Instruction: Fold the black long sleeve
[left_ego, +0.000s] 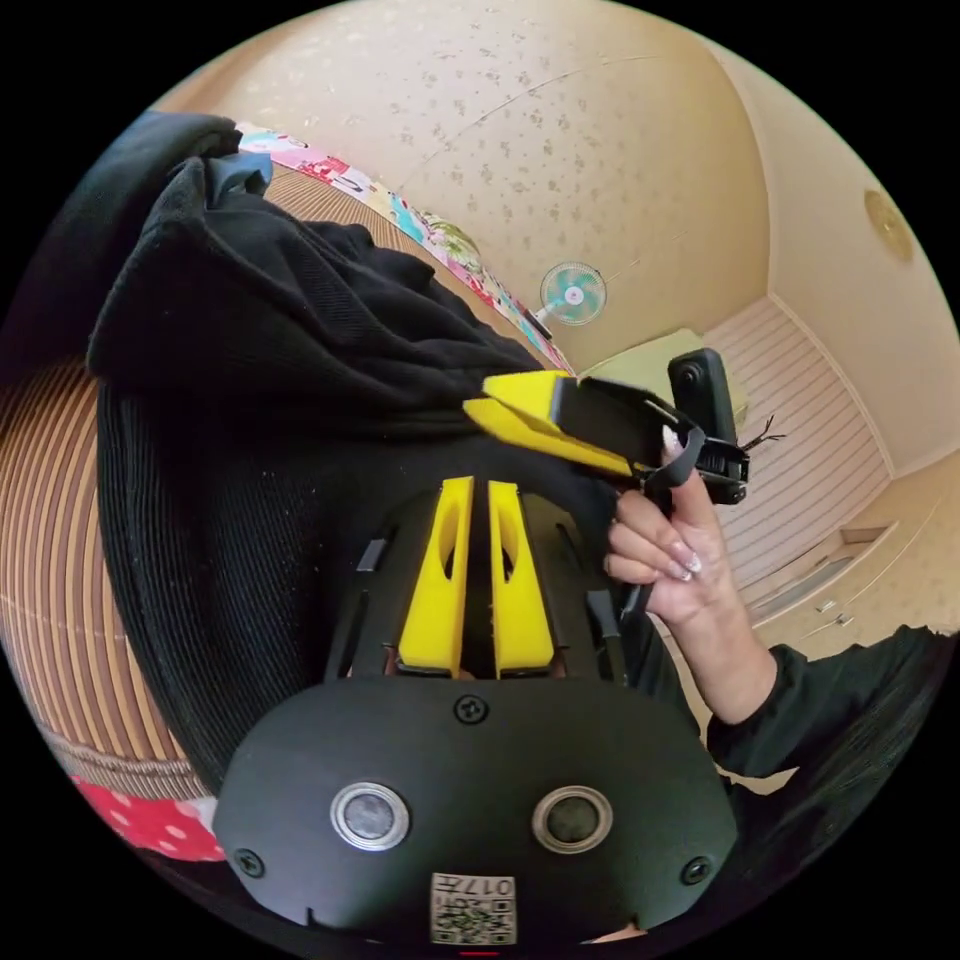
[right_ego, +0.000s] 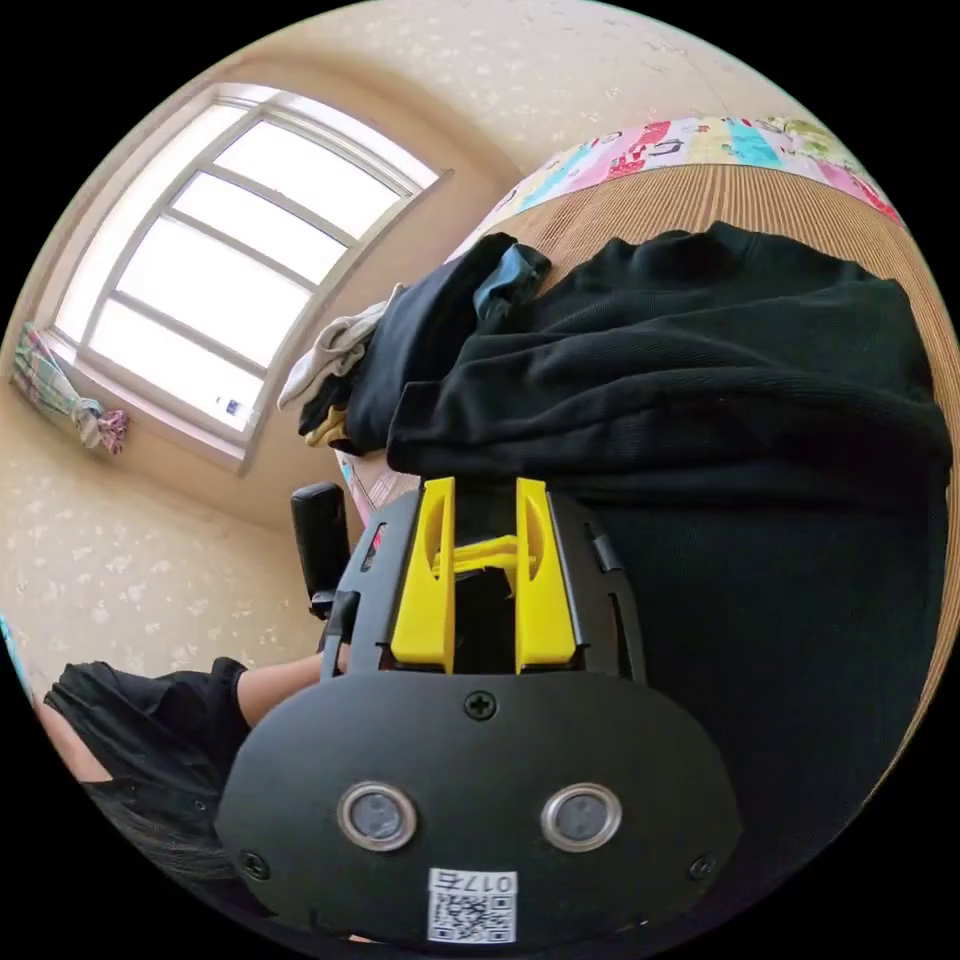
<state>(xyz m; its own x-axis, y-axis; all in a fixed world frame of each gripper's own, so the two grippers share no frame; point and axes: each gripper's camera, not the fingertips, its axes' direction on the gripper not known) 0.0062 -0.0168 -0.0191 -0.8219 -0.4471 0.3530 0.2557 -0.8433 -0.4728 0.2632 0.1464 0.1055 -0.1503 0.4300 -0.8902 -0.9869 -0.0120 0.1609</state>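
Observation:
The black long sleeve (left_ego: 300, 330) lies bunched on a brown striped bed cover (left_ego: 50, 520), with a thick fold heaped across its body (right_ego: 700, 400). My left gripper (left_ego: 478, 485) has its yellow jaws almost together, with the black cloth at their tips. The right gripper (left_ego: 480, 402), held by a hand (left_ego: 670, 560), comes in from the right and meets the cloth just above my left jaws. In the right gripper view its own jaws (right_ego: 485, 490) stand apart, and the left gripper's yellow tips (right_ego: 480, 552) show in the gap between them.
A pile of other clothes (right_ego: 350, 370) sits at the bed's far edge below a bright window (right_ego: 220, 250). A colourful patterned sheet (right_ego: 700, 140) borders the cover. A fan (left_ego: 573, 293) hangs on the wall. The person's black sleeve (left_ego: 830, 690) is close by.

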